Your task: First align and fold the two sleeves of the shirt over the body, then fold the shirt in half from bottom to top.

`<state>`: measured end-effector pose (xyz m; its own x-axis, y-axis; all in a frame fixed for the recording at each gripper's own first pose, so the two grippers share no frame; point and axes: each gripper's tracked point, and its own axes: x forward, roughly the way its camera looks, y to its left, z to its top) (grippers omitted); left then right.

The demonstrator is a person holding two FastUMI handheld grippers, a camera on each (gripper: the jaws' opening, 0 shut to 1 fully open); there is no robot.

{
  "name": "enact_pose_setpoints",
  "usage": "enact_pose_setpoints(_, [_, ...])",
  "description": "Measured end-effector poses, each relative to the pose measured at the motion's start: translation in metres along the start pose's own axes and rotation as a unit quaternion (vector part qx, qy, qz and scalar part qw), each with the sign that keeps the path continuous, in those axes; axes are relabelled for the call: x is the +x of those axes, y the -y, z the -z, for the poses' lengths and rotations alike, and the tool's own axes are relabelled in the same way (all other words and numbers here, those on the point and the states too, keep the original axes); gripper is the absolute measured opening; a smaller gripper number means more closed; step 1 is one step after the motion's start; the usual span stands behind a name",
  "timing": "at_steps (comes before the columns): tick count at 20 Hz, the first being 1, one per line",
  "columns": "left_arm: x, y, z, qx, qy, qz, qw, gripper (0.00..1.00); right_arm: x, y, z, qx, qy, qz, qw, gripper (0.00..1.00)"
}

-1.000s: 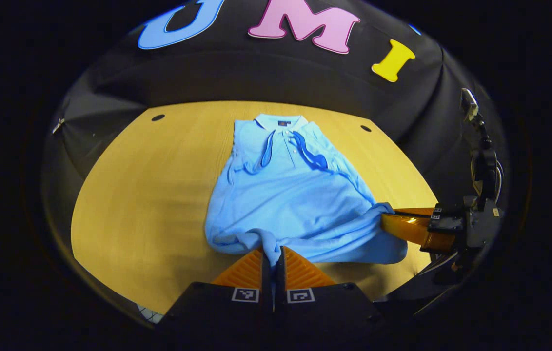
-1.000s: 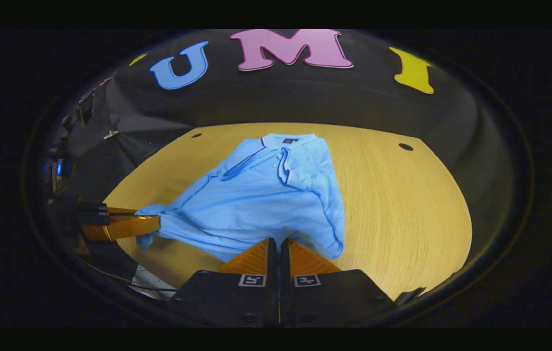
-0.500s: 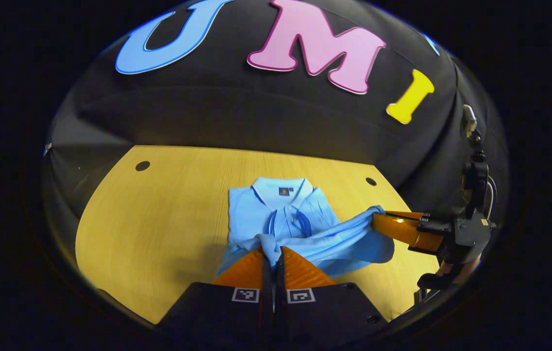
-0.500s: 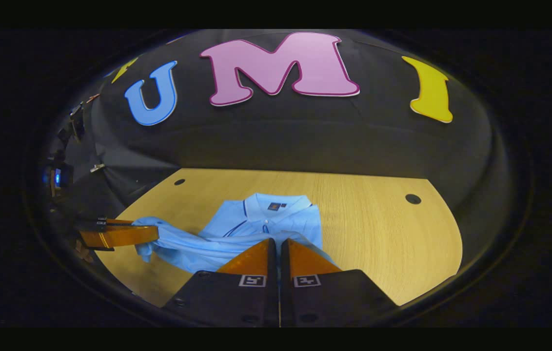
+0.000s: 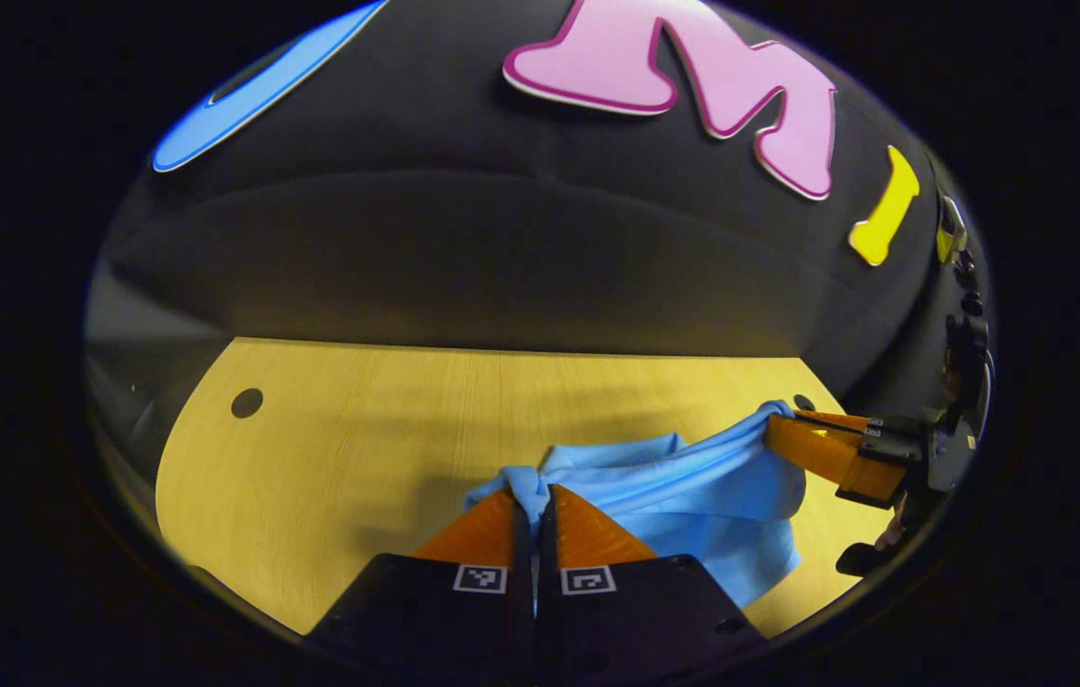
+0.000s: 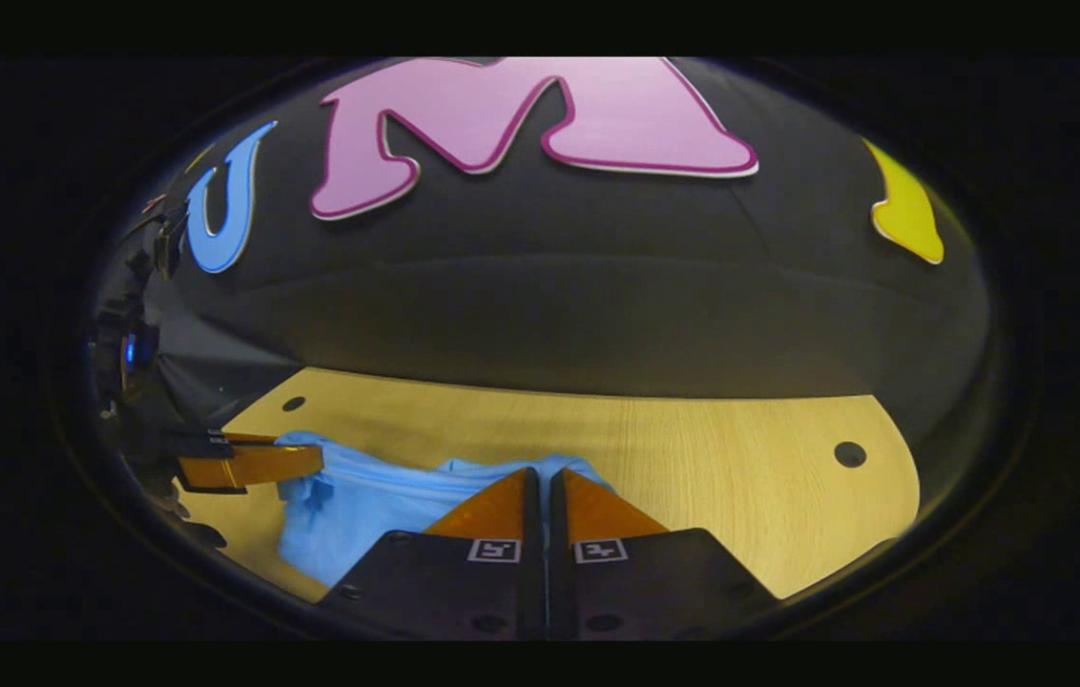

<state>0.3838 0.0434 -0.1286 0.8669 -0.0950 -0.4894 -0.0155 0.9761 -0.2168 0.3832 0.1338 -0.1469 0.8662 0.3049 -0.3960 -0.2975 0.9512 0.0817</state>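
- a second ago we saw the shirt [image 5: 693,487] lying long on the desk [image 5: 330,458], collar at the far end and sleeves already laid over the body; now the collar is covered and the hem we carry has come up over the far part.
- we judge this to be the last step, the bottom-to-top fold, and it looks nearly carried through; what remains is to lower the hem and let go.
- our left gripper [image 5: 532,506] has its fingers closed on a bunched corner of the hem, seen in the left gripper view.
- our right gripper [image 6: 545,491] has its fingers pressed together with blue cloth at the tips; in the left gripper view it [image 5: 781,431] pinches the other hem corner, and the cloth hangs taut between the two.
- in the right gripper view the left gripper [image 6: 306,460] holds its corner toward the desk's left side.
- the shirt now sits in the middle of the desk, nearer the front edge than the far edge, with a loose fold drooping under the stretched hem.
- bare wood lies open to the far edge and toward the two far corners, each marked by a dark hole [image 5: 246,403].
- the booth wall [image 6: 597,286] rises right behind the far edge, so we would set the hem down rather than push further forward.
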Motion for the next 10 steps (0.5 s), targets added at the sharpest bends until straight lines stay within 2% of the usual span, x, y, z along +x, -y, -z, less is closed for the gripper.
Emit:
enact_pose_setpoints(2, [0.022, -0.008, 0.003, -0.005, -0.008, -0.006, 1.000, 0.09, 0.019, 0.011, 0.013, 0.009, -0.016, 0.019, 1.000, 0.06])
enact_pose_setpoints(3, [0.028, -0.013, 0.009, -0.005, -0.014, -0.015, 1.000, 0.17, 0.022, 0.015, 0.021, 0.012, -0.025, 0.028, 0.999, 0.01])
enact_pose_setpoints(4, [0.033, -0.018, 0.015, -0.002, -0.023, -0.029, 0.999, 0.20, 0.025, 0.022, 0.026, 0.010, -0.034, 0.036, 0.999, 0.23])
enact_pose_setpoints(5, [0.032, -0.024, 0.019, -0.001, -0.027, -0.044, 0.999, 0.24, 0.023, 0.028, 0.029, 0.006, -0.036, 0.044, 0.998, 0.24])
enact_pose_setpoints(6, [0.027, -0.027, 0.019, -0.004, -0.023, -0.048, 0.999, 0.27, 0.020, 0.030, 0.028, 0.005, -0.029, 0.046, 0.999, 0.41])
enact_pose_setpoints(7, [0.018, -0.025, 0.015, -0.013, -0.010, -0.043, 0.999, 0.42, 0.012, 0.031, 0.023, 0.003, -0.017, 0.049, 0.999, 0.53])
enact_pose_setpoints(9, [-0.007, -0.026, 0.005, -0.029, 0.022, -0.041, 0.998, 0.70, -0.011, 0.035, 0.018, -0.007, 0.001, 0.056, 0.998, 0.85])
enact_pose_setpoints(10, [-0.023, -0.027, 0.003, -0.032, 0.040, -0.040, 0.998, 0.85, -0.025, 0.036, 0.015, -0.013, 0.010, 0.061, 0.998, 0.95])
